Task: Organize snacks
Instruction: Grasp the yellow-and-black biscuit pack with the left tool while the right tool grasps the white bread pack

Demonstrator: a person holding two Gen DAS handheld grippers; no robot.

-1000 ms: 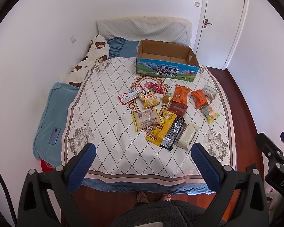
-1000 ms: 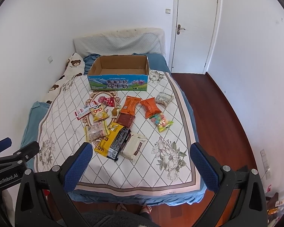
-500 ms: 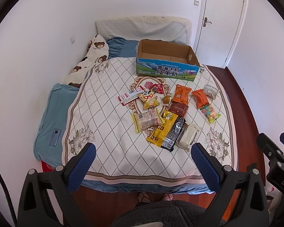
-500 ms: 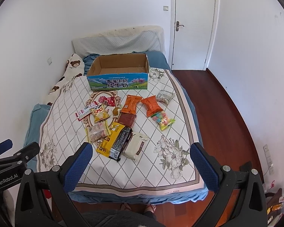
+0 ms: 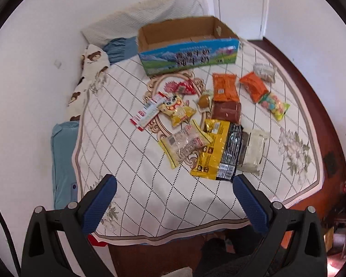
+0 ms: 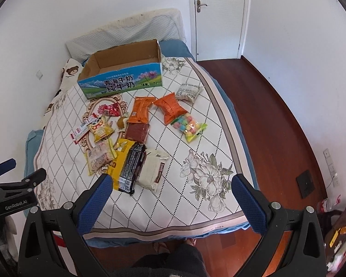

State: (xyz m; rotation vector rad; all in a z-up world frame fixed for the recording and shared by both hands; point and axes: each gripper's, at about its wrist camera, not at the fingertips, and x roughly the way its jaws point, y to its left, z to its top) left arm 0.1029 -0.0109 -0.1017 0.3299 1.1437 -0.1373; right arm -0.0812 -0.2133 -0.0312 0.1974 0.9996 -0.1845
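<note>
Snacks [image 6: 136,136] looked light, crinkly, slippery; pinch an edge seam. Box [image 6: 122,71] at twelve o'clock; both claws, left [image 5: 171,197] and right [image 6: 169,197], released.

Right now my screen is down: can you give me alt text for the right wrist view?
About a dozen snack packets lie scattered on a quilted bedspread, with an open, empty cardboard box behind them near the headboard. The right claw hangs open over the foot of the bed, holding nothing.
</note>
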